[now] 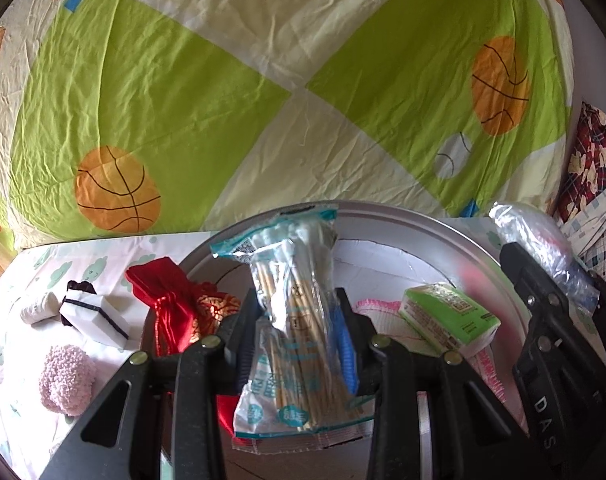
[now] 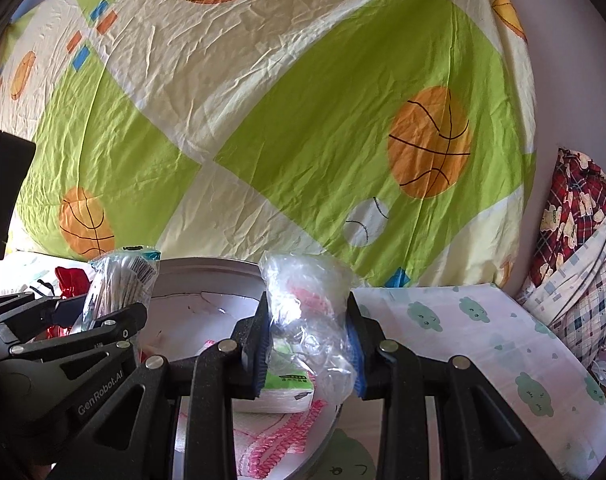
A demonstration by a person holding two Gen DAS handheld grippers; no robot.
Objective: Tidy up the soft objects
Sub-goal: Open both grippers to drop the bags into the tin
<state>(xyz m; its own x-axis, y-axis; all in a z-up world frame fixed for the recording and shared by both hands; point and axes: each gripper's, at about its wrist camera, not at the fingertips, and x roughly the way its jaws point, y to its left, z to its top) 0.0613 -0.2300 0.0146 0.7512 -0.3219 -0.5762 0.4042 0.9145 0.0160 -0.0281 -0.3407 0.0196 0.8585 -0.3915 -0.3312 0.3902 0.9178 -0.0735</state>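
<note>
We are holding the cotton swab pack (image 1: 299,320) clamped in the left gripper (image 1: 299,344), over the round metal tray (image 1: 443,232). We are holding the crumpled clear bag (image 2: 311,312) clamped in the right gripper (image 2: 309,344), apparently above the tray's near rim. We are lowering each item fully inside before releasing, clear of the green tissue pack (image 1: 447,316).
</note>
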